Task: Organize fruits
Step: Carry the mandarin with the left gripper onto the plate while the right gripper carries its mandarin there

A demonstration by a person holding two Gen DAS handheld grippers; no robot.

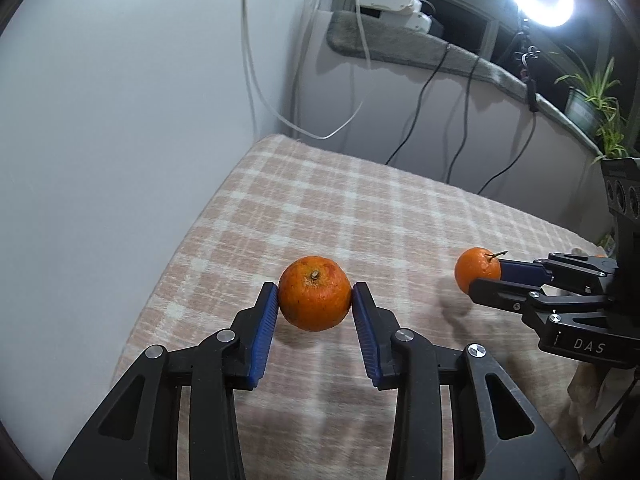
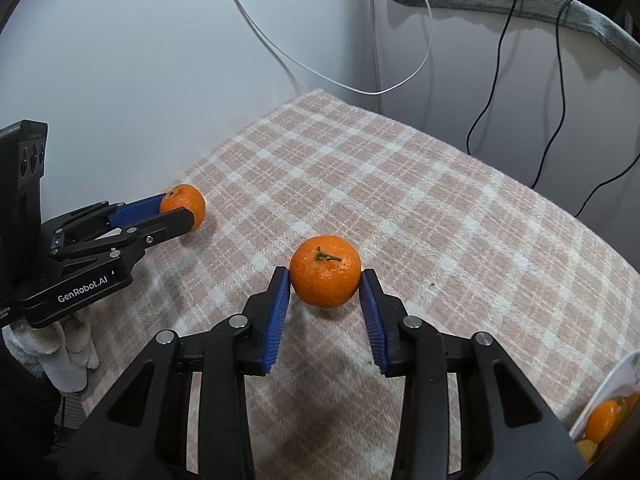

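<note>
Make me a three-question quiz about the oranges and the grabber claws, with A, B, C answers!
1. Where is the white plate?
A. At the far back of the cloth
B. At the lower right edge of the right wrist view
C. Under the left gripper

2. What colour are the finger pads?
A. Blue
B. Red
C. Yellow

3. What is the right gripper doing?
A. Empty, wide open
B. Holding a plate
C. Closed on an orange

Answers:
1 B, its rim shows there with fruit in it.
2 A, blue ribbed strips.
3 C, the stemmed orange sits between its pads; the left gripper grips another orange.
</note>
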